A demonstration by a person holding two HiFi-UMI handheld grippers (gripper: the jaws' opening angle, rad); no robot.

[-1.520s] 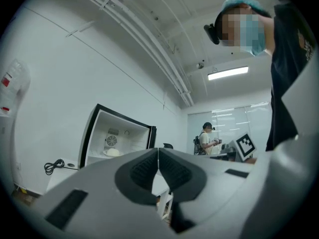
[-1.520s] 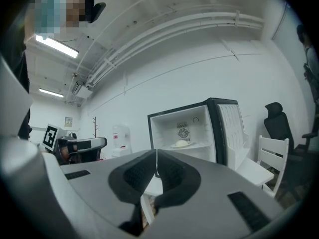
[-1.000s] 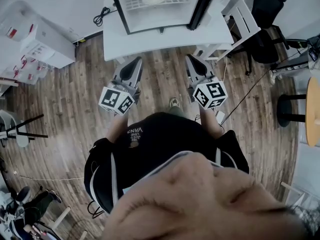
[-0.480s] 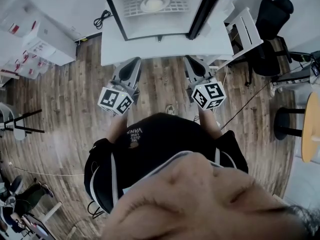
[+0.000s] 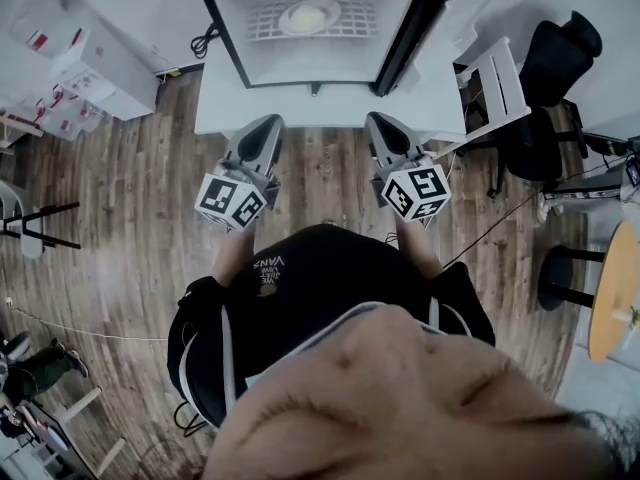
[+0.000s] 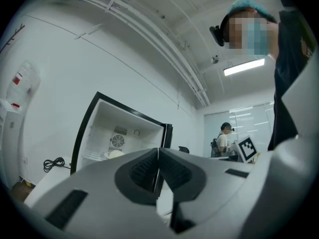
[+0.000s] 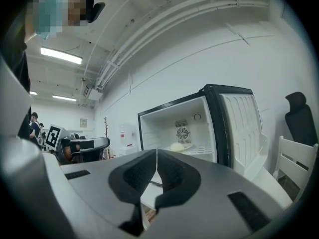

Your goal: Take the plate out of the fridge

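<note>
Claws first: the left claw (image 5: pixel 266 123) is closed tight with nothing between its pads. It is held out roughly level over the wooden floor (image 5: pixel 130 198), and in the head view its tip sits at the near edge of the white table (image 5: pixel 225 108). Ahead of it on that table stands the small fridge (image 5: pixel 310 60), open at the front. The plate (image 5: pixel 308 15) sits deep inside on the wire shelf (image 5: pixel 262 23), with something pale heaped on it. The left gripper view shows the same plate (image 6: pixel 113 154), low in the cabinet and well apart from the jaws. To the right, the right claw (image 5: pixel 381 120) is equally closed and empty, and it points at the same opening. The fridge door (image 5: pixel 452 13) is swung out of the way on the far right.

This looks like the approach step, with the door already dealt with and the plate untouched. Next, I'd judge, one claw needs to part its jaws and go in level over the shelf. It should then close on the plate's near rim and keep it flat so the food doesn't slide.
</note>
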